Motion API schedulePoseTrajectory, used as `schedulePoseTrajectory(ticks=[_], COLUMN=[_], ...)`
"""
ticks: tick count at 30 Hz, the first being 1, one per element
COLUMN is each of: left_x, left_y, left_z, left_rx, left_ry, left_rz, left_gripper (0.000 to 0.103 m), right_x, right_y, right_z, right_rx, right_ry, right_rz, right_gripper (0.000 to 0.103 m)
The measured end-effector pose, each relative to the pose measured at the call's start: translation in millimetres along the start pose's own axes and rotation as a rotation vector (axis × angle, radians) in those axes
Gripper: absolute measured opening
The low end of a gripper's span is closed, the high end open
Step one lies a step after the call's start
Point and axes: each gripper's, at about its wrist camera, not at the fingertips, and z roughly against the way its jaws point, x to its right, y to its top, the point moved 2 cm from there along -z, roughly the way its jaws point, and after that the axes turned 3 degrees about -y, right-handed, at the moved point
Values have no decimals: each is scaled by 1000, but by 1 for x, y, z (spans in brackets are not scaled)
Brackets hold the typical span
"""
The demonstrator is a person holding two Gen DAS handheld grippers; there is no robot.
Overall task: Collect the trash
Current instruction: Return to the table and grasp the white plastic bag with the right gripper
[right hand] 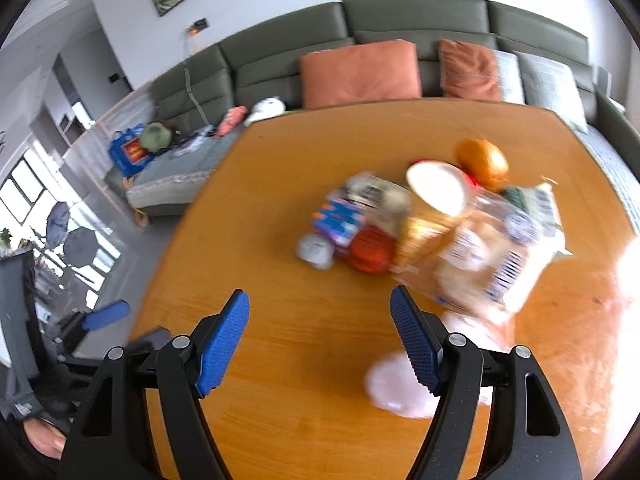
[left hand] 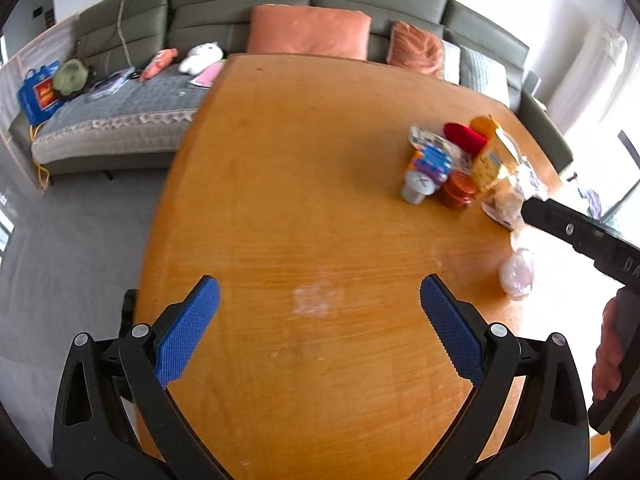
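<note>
a: what's the biggest thing here?
b: the green sofa point(left hand: 240, 12), then the wooden counter point(left hand: 320, 220).
a: and the trash?
b: a trash pile point(right hand: 400, 224) clustered on the counter's far right, a clear bread bag point(right hand: 492, 256) nearest.
a: the fingers?
b: left gripper point(left hand: 320, 332) and right gripper point(right hand: 320, 344) both spread wide, holding nothing.

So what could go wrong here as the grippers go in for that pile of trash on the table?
1. The right gripper is open right by the clear plastic bag; closing on loose film could drag the whole bag sideways.
2. The trash is bunched together, so a nudge may tip the grey cup or send the orange round thing rolling.
3. The right wrist view is blurred, so aiming is uncertain.
</note>
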Motion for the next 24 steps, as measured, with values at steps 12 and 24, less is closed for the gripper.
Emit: schedulePoseTrajectory(ticks=[12,24], left_x=[29,42], left_y=[1,3], left_z=[-17,-28], left_rx=[-35,-54], left_ry=[-6,5], left_rz=[-18,-19], left_gripper=[97,97], right_x=[33,30], right_y=[-33,-43], right_z=[-22,-25], right_rx=[-85,-55], right_ry=[-57,-109], right_rz=[-1,119], right_gripper=[74,46])
